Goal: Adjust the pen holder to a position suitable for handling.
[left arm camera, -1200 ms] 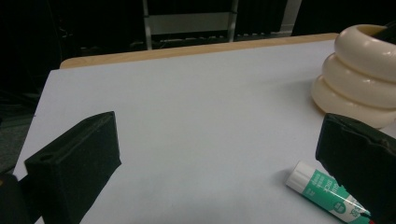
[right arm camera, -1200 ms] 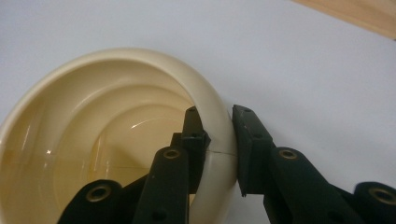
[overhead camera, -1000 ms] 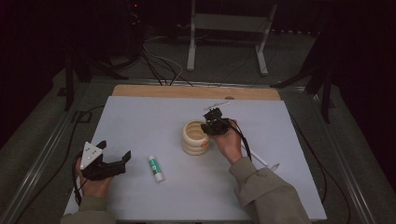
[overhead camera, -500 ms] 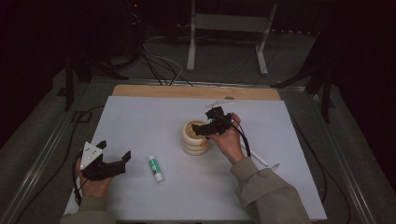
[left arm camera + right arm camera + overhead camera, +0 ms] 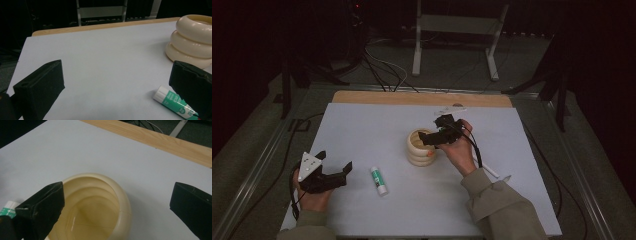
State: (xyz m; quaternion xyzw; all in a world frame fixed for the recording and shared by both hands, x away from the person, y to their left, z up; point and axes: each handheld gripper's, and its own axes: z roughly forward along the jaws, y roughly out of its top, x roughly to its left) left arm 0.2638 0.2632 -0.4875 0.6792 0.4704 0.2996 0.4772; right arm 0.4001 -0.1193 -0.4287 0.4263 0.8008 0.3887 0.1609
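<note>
Two grippers, one cream ribbed cup (image 5: 421, 147), one glue stick (image 5: 379, 180), counted from the high view. Cup stands upright near the middle of the white worktop (image 5: 362, 125). Right gripper (image 5: 428, 140) hangs over the cup's rim at its right side, fingers spread after having just been opening, nothing pinched between them. Left gripper (image 5: 348, 167) rests low at the worktop's left front, well apart from the cup, fingers spread and empty. Glue stick lies flat between left gripper and cup, nearer the left gripper.

Left gripper view: both black fingers (image 5: 40, 87) stand wide apart with bare worktop (image 5: 100, 55) between them. Glue stick (image 5: 175, 101) lies just beside the right-hand finger, white cap toward the camera's left, green label. Cup (image 5: 191, 41) shows as three stacked bulging rings, sitting flat, untilted.

Right gripper view: looks down into the cup (image 5: 100, 202), which reads empty, glossy inside. One finger (image 5: 42, 207) sits over the cup's mouth at its near-left rim, the other well out over bare worktop (image 5: 125, 152); touching or not, cannot tell. Glue stick (image 5: 7, 209) peeks in at the left edge.

Handling judgement: cup likely light, stiff plastic or resin, smooth and a bit slippery; the rounded rings would let fingers slide, so best hold is one finger inside and one outside the top rim, or in a groove between rings. Glue stick light, rigid, rolls easily; take it across the barrel mid-length.
</note>
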